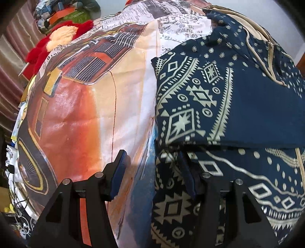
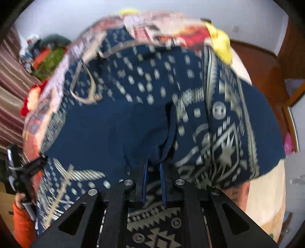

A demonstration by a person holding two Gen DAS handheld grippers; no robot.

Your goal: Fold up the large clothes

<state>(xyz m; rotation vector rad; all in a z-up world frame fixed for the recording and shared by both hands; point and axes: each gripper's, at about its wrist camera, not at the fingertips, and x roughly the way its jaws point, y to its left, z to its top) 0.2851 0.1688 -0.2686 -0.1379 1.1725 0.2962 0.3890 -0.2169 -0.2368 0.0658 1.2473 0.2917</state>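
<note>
A navy blue cotton garment with cream geometric print (image 1: 225, 106) is lying folded across the right of the frame, over a car-printed orange and white bedsheet (image 1: 85, 106). The left gripper (image 1: 152, 158) is gaping wide at the bottom, straddling the garment's left edge. A red plush toy (image 1: 57, 40) is sitting upper left.

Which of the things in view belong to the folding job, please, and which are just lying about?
Part of the job:
- navy patterned garment
- left gripper, fingers open
- right gripper, fingers nearly closed at a fold
- printed bedsheet it lies on

Lying about:
- red plush toy
- yellow cloth
- clutter pile
</note>
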